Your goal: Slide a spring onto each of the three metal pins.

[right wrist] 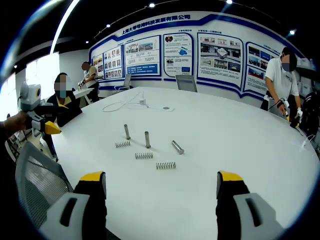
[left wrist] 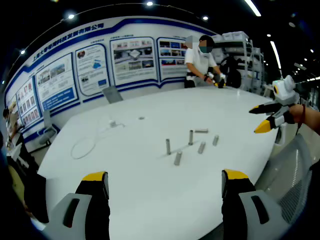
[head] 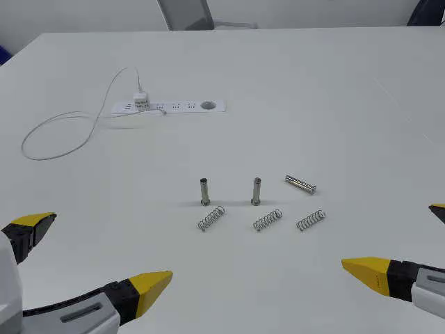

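White table (head: 334,97), power strip (head: 174,106) at far side. Pins, three: left pin (head: 204,191) and middle pin (head: 256,191) upright, right pin (head: 300,184) lying flat. Springs, three: left spring (head: 211,218), middle spring (head: 268,220), right spring (head: 311,220), loose in row just before pins (none threaded). Left gripper (left wrist: 165,176), right gripper (right wrist: 160,176): jaws spread wide, empty, well apart from parts.

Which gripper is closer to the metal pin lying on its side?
Right. The right gripper is right of the lying pin; the left gripper is much farther off, to its left.
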`<state>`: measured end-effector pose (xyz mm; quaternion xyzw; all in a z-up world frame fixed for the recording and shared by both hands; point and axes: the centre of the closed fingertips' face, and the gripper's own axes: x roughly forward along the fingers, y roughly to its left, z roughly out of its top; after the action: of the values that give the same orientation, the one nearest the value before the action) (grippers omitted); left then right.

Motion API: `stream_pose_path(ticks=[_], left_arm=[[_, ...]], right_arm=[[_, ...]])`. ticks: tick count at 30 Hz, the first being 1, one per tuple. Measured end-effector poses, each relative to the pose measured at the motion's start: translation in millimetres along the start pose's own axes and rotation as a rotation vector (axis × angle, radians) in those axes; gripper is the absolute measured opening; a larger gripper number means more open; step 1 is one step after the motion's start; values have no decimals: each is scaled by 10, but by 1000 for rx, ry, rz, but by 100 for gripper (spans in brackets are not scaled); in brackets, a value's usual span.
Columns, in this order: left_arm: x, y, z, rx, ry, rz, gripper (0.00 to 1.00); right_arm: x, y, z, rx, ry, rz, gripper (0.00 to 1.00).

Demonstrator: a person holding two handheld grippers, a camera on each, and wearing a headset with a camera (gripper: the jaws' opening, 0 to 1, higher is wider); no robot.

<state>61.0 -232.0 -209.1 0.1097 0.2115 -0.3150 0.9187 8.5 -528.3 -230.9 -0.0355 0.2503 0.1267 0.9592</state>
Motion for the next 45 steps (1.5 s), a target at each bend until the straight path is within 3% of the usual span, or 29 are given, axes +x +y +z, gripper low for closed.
stream_pose_path(ticks=[45], left_arm=[[11, 1, -48, -6, 7, 1, 90]], right_arm=[[30, 68, 8, 21, -1, 21, 90]])
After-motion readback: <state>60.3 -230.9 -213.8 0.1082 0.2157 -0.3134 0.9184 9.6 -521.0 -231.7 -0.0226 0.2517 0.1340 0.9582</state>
